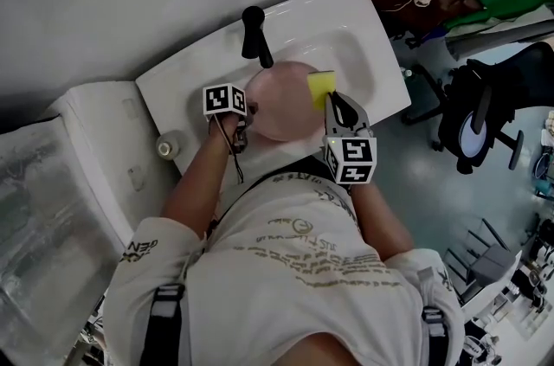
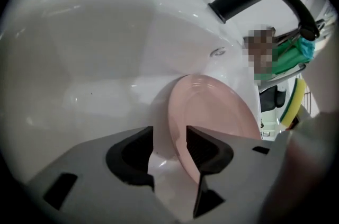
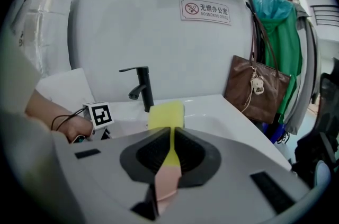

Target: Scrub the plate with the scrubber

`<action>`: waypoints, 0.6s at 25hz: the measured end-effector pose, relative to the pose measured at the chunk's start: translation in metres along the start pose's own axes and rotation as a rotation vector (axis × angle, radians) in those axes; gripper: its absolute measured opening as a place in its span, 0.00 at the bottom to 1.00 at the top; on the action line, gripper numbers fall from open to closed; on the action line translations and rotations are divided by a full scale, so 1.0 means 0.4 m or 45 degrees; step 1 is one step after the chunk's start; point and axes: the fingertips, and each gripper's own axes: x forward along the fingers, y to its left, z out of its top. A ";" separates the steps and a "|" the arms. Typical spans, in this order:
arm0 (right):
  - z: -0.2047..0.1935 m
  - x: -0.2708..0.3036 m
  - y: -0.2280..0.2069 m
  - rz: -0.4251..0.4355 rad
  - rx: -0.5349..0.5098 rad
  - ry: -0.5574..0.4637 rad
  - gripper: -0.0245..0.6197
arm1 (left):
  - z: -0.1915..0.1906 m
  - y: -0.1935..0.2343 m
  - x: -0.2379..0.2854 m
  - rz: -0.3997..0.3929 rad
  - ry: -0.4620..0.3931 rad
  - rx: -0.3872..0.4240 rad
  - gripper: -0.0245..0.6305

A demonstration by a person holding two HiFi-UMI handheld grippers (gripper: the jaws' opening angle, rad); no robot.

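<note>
Head view: a round, pale pink plate [image 1: 281, 100] sits in the basin of a white sink [image 1: 363, 35], just below a black tap [image 1: 255, 34]. The left gripper [image 1: 245, 115] is at the plate's left edge. The right gripper [image 1: 338, 100] is at the plate's right edge and carries a yellow scrubber [image 1: 321, 85], which lies over the rim there.

Left gripper view: the plate [image 2: 212, 112] looks smooth and glossy, with a thin raised rim. The gripper's fingers [image 2: 132, 154] stand wide apart with the near rim between them. The rim is close against the right finger, with a clear gap to the left one, so nothing is clamped. A sliver of the scrubber [image 2: 293, 104] shows past the plate's far edge.

Right gripper view: the fingers [image 3: 153, 151] are closed on the scrubber [image 3: 166, 114], a flat yellow block pinched thin between them, with its free end sticking out beyond the tips toward the tap [image 3: 142, 88]. A strip of pink plate [image 3: 167, 180] shows below the scrubber through the narrow gap.
</note>
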 end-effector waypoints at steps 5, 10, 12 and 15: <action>-0.001 -0.002 -0.010 -0.003 -0.012 -0.001 0.10 | -0.028 -0.014 0.040 -0.105 0.063 -0.158 0.33; 0.001 -0.006 -0.010 -0.004 -0.015 -0.006 0.10 | -0.047 -0.029 0.056 -0.223 0.101 -0.315 0.20; 0.002 -0.009 -0.013 -0.004 -0.013 -0.012 0.10 | -0.041 -0.048 0.048 -0.288 0.091 -0.362 0.16; 0.002 -0.017 -0.018 -0.006 -0.011 -0.016 0.10 | -0.030 -0.076 0.033 -0.387 0.058 -0.425 0.12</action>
